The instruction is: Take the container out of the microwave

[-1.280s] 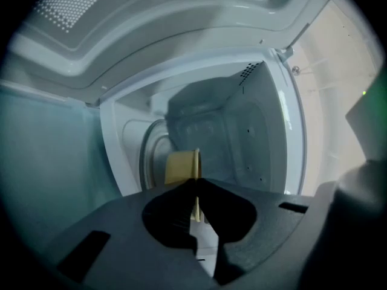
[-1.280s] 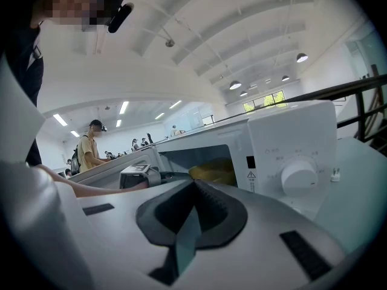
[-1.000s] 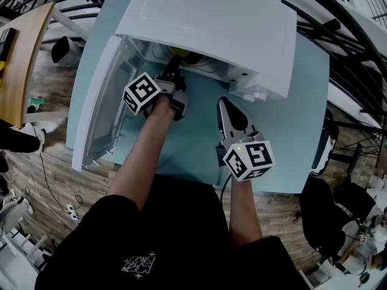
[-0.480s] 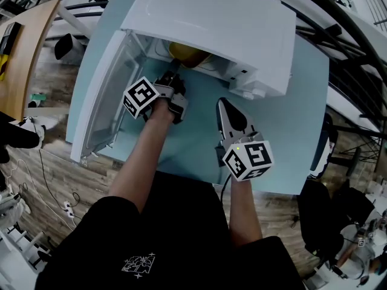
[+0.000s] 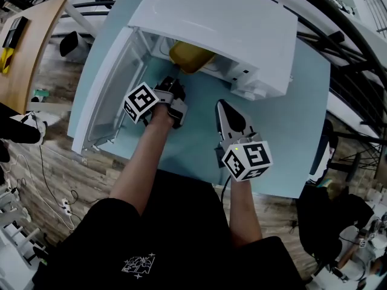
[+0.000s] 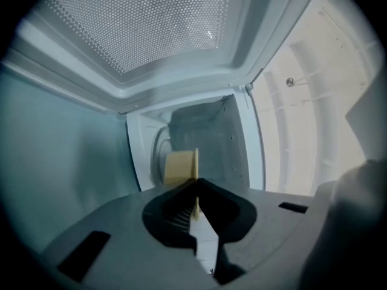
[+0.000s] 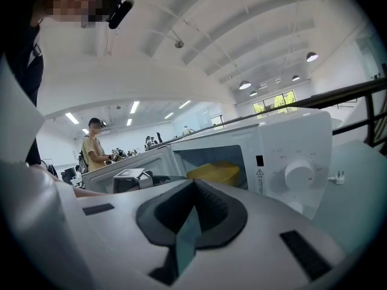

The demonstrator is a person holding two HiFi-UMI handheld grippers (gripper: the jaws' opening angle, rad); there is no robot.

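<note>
Left gripper view shows the left gripper (image 6: 196, 189) pinching the thin rim of the yellow container (image 6: 180, 167), which sits at the mouth of the microwave (image 5: 211, 23), straight ahead of the jaws. A pull back toward the person should clear it. The right gripper (image 5: 222, 106), its 2 jaws together on nothing, is farther off.

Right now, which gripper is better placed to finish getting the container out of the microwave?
Left. The left gripper is shut on the rim of the yellow container at the mouth of the open microwave. The right gripper is shut on nothing, over the table, off to the side of the opening.
</note>
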